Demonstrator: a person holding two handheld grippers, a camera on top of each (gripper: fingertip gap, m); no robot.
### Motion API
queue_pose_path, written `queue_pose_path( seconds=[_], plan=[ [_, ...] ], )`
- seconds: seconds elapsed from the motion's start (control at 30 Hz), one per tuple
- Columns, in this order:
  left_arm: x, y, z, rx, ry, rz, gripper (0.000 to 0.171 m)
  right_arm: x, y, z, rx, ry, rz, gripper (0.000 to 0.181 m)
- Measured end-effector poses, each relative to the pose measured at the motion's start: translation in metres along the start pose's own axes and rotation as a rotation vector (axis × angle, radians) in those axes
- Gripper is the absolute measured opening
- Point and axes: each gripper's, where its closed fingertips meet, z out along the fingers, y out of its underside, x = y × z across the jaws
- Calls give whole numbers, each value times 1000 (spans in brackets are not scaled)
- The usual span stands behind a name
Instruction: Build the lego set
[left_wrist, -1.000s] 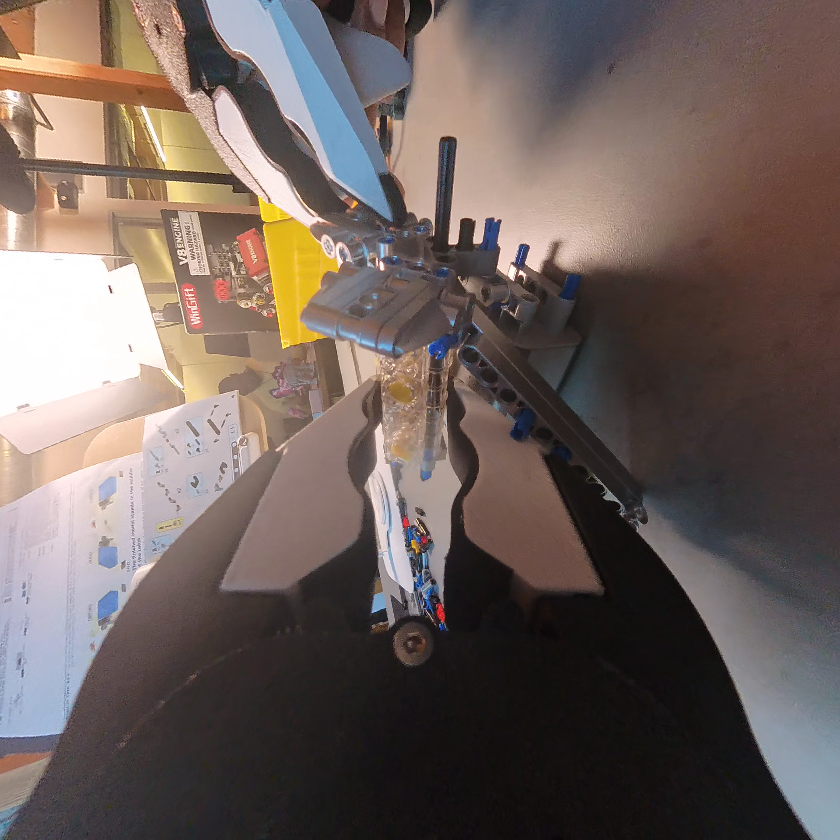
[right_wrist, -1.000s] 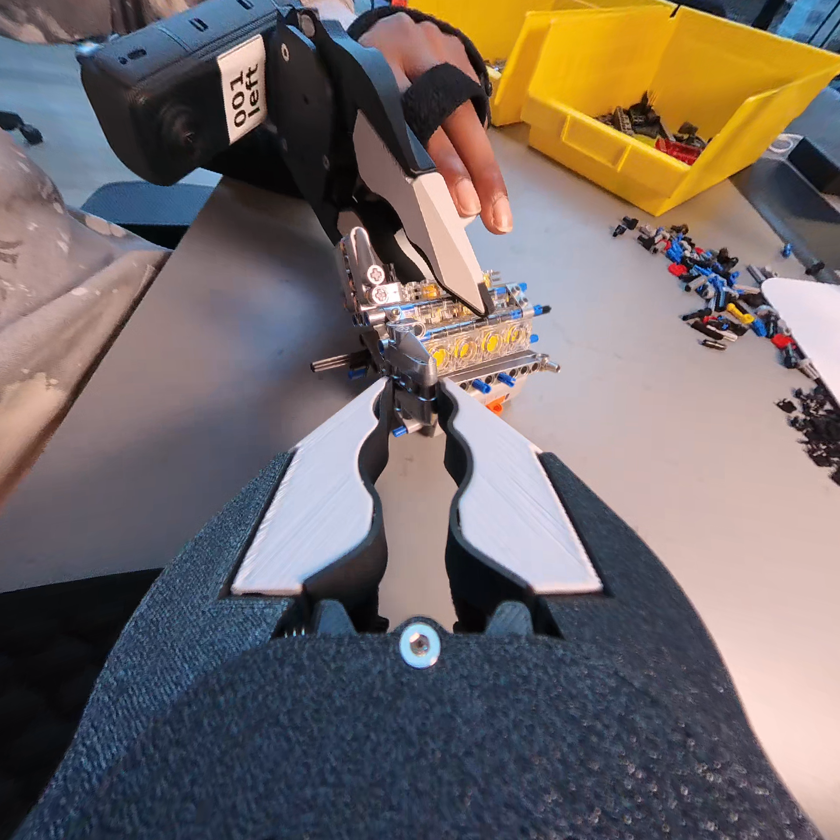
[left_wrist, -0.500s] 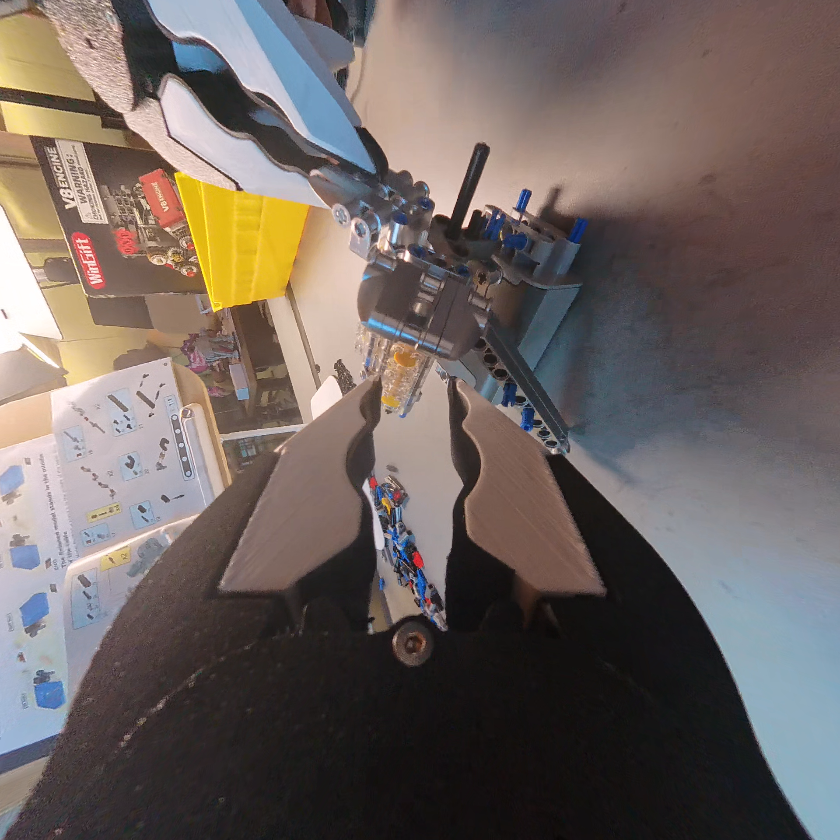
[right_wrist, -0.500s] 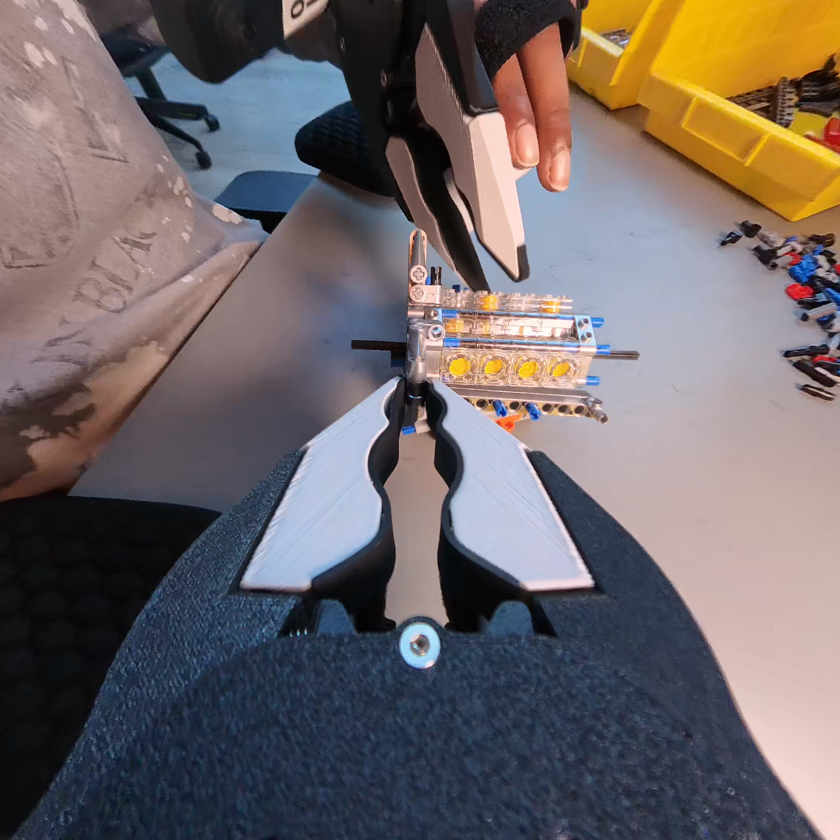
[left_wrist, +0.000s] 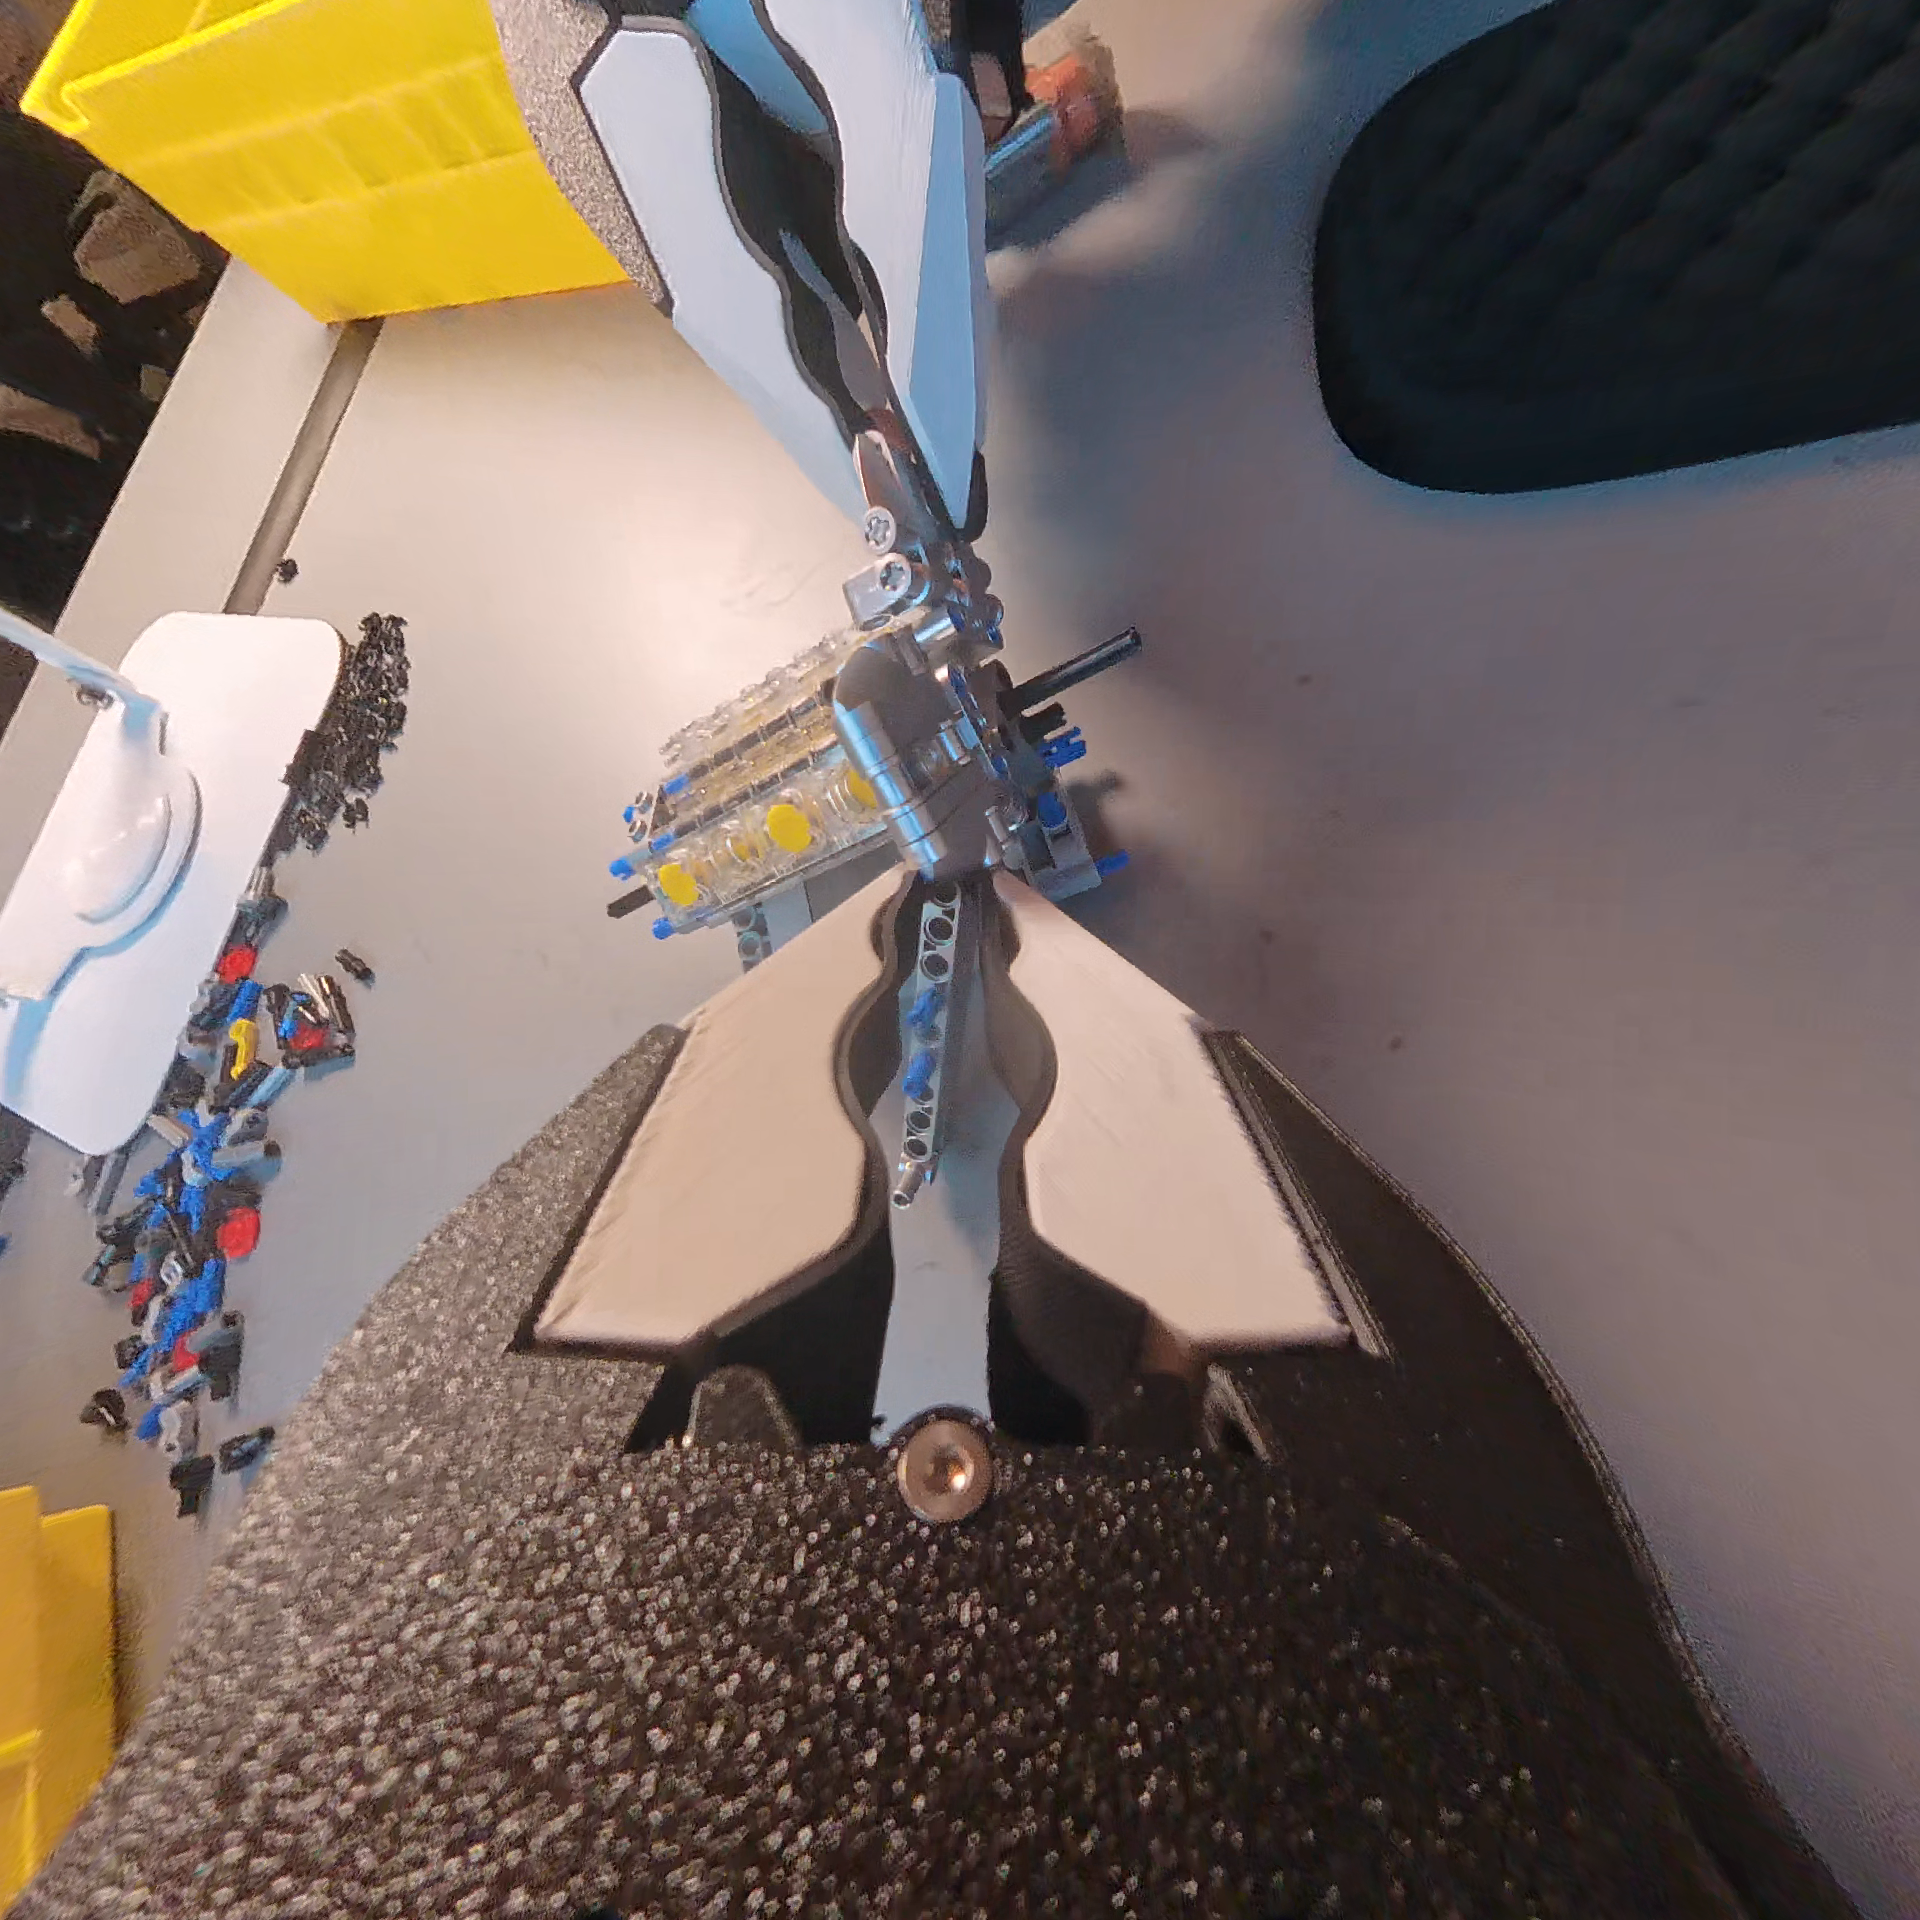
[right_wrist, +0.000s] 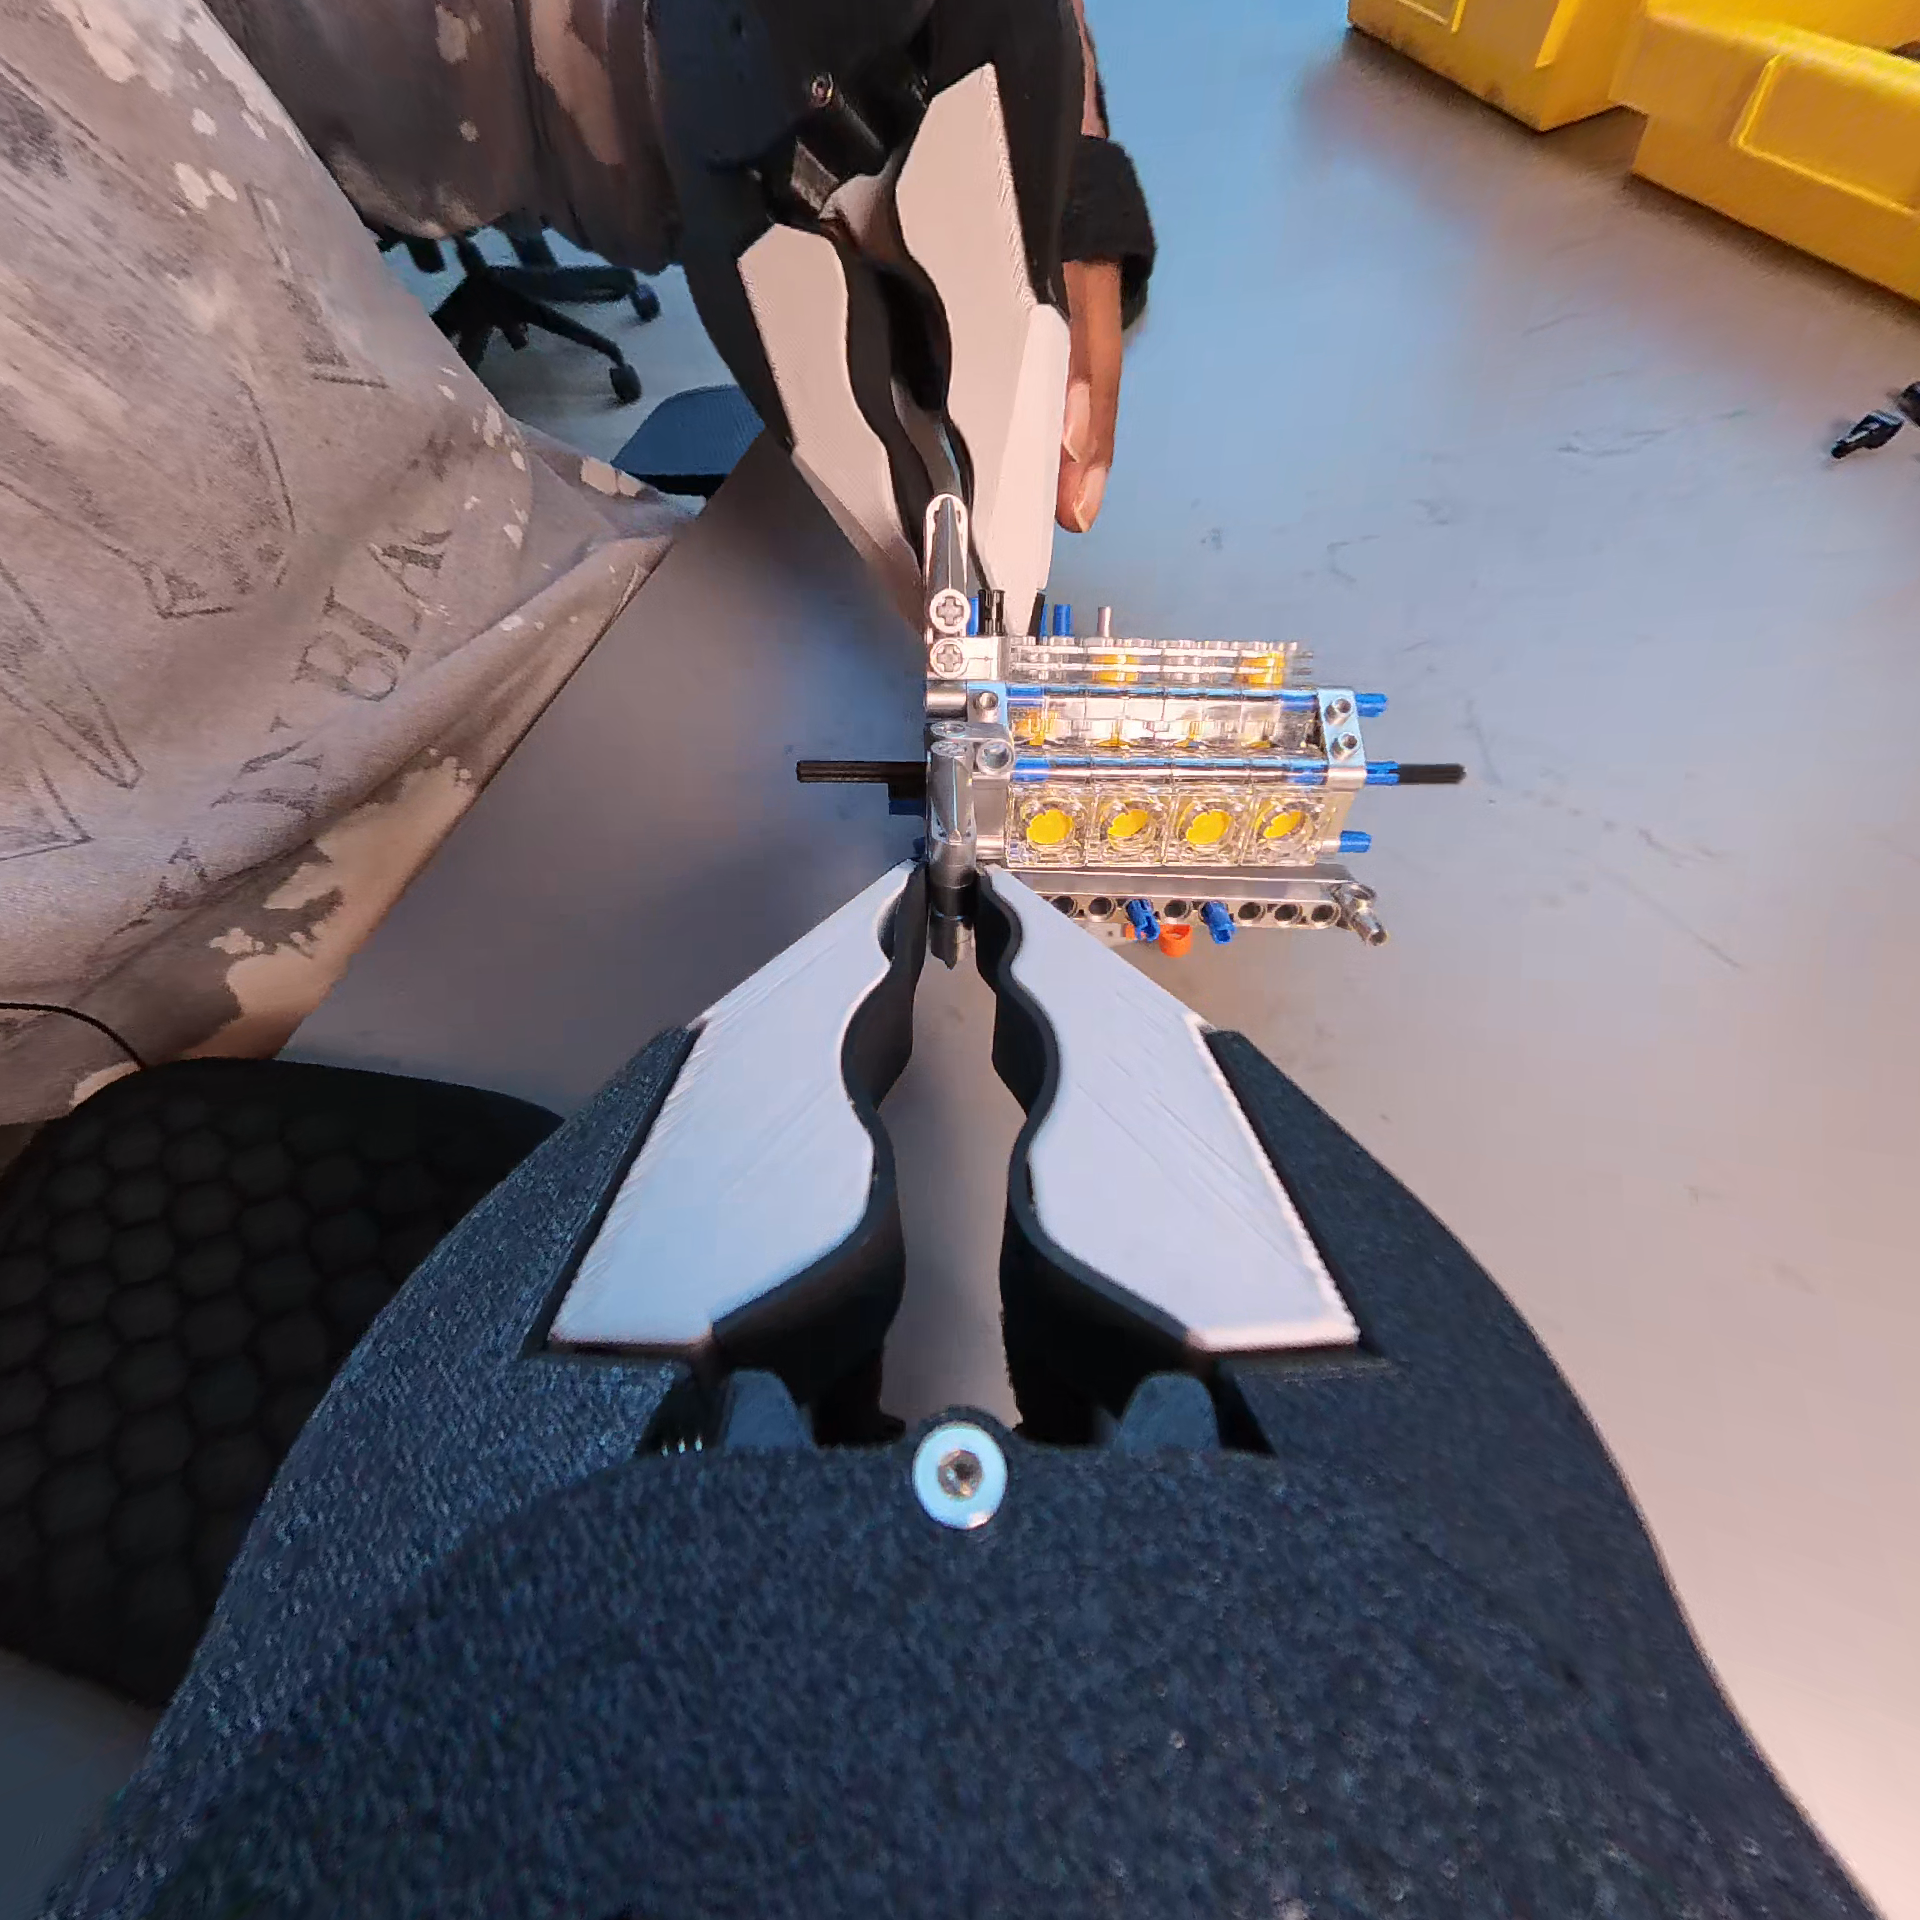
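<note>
The toy engine (right_wrist: 1143, 790) stands on the desk (right_wrist: 1558, 1143), its long axis crosswise to both grippers, right gripper (right_wrist: 948, 914) and left gripper (right_wrist: 961, 561) each pinching its left end from opposite sides

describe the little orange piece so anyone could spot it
On the grey table stands a brick engine model with four yellow discs. Under its holed grey beam, between two blue pins, sits the orange piece: the only orange part there.
</note>
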Motion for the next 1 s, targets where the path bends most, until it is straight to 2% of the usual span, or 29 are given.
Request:
queue_pose_path(
  seconds=[0.37,0.67,0.87,1.0],
  plan=[
    [13,-7,-5,-94,2,-149,6,3,-8,-4,33,28,-25,10],
    [19,-6,-5,-148,7,-98,6,-5,-3,-1,-3,1,-39,9],
    [12,-11,-13,-142,-67,-22,6,-7,-13,-3,22,24,-91,9],
    [19,-14,-14,-158,-72,19,5,-10,-5,0,-51,34,-126,9]
  ],
)
